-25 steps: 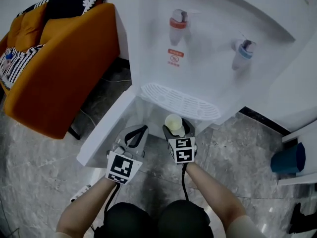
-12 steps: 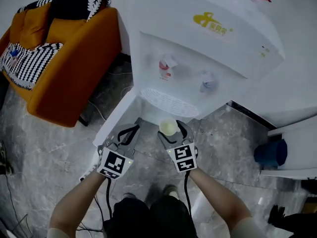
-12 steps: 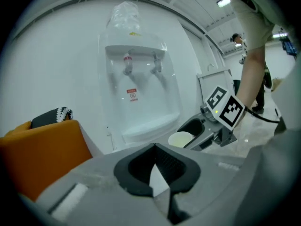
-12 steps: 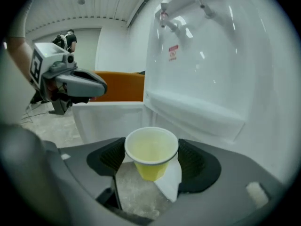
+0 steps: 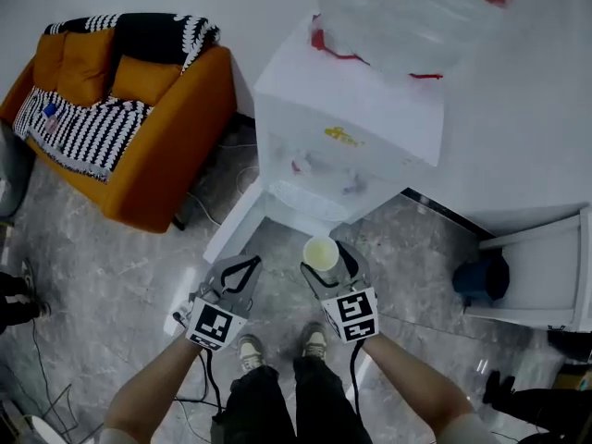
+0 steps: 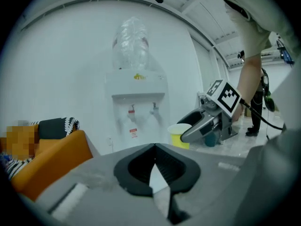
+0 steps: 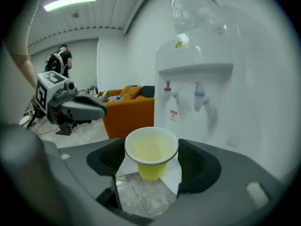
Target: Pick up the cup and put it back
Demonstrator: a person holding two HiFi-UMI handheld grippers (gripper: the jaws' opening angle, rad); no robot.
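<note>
Gripping a pale yellow tapered cup by its sides, the right gripper closes ribbed black pads under the cup's rolled rim, holding it upright in the air in front of the boxy white water dispenser, apart from it. To the cup's left, equally short of the dispenser, the left gripper has its curved grey jaws meeting tip to tip with nothing between them. A clear crinkled bottle stands inverted on the dispenser. An orange sofa with a black-and-white knit throw stands left of the dispenser on glossy veined grey floor.
</note>
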